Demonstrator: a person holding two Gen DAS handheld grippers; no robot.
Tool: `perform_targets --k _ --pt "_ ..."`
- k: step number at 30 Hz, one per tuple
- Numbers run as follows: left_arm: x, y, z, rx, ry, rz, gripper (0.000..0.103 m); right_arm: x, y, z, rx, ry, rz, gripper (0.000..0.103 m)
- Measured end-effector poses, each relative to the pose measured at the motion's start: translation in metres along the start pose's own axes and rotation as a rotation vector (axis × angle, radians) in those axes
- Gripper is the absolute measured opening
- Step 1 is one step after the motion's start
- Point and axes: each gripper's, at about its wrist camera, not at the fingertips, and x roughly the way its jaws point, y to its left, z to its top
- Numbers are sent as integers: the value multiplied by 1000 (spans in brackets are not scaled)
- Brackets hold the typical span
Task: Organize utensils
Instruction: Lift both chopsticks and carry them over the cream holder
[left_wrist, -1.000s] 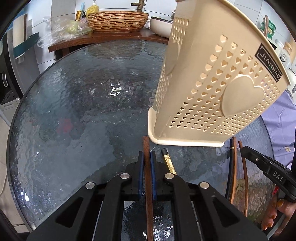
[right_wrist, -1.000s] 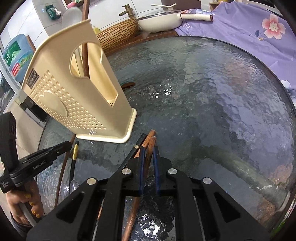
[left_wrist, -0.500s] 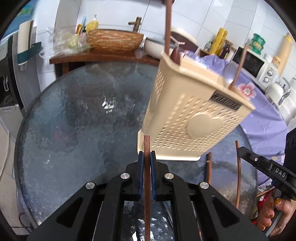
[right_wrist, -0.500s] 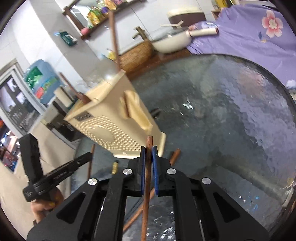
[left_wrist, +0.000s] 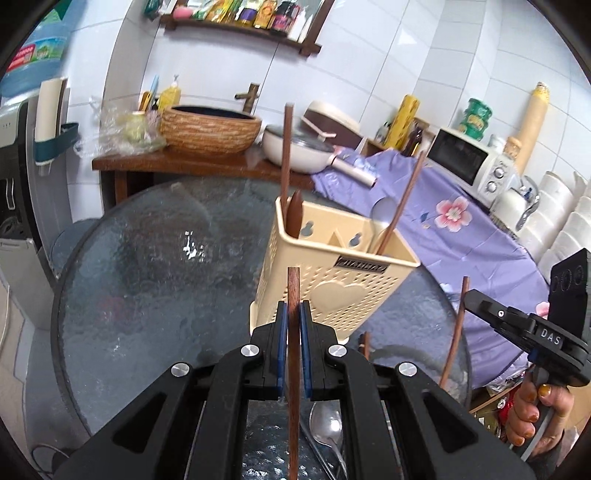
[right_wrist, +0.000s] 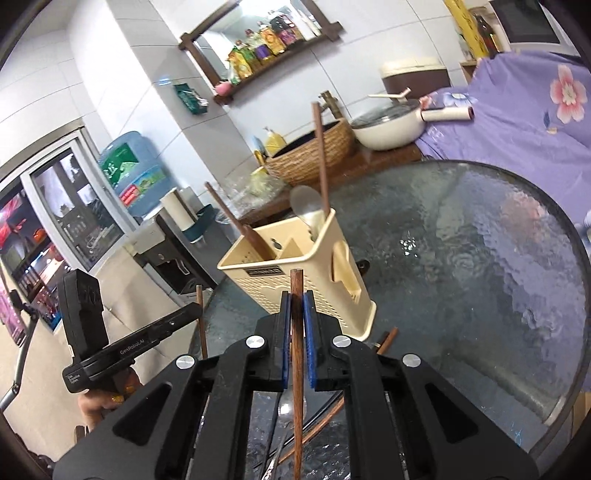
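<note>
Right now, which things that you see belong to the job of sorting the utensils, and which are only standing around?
For the job:
- left gripper shut on a chopstick
- right gripper shut on a second chopstick
- beige holder
- spoon on the glass table

Standing around:
- woven basket
- pan
- microwave

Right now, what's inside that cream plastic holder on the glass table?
Inside the cream holder: a tall brown chopstick, a leaning one, a dark wooden handle and a pale spoon. Their lower ends are hidden behind its walls.
</note>
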Motion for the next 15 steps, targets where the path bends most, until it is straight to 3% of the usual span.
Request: perform_targets --k 15 --pt "-36 -9 12 26 -80 -36 6 -29 31 16 -110 -35 12 7"
